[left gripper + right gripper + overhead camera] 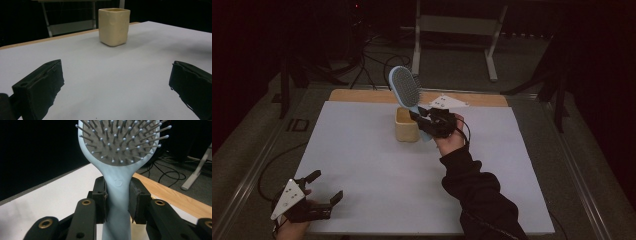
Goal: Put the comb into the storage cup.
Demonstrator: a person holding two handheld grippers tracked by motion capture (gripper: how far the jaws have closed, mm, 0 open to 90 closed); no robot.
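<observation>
Hairbrush (406, 88), pale blue, held above the cream cup (406, 125) near the tabletop's (362, 165) far edge.
Right gripper (419, 116): 2 jaws pinching the handle, bristle head raised and tilted, probably so the handle end can go into or come out of the cup; that end is hidden behind the jaws. Left gripper (326, 187): jaws spread, empty, resting at the near left corner. Room beyond is too dark to read.
</observation>
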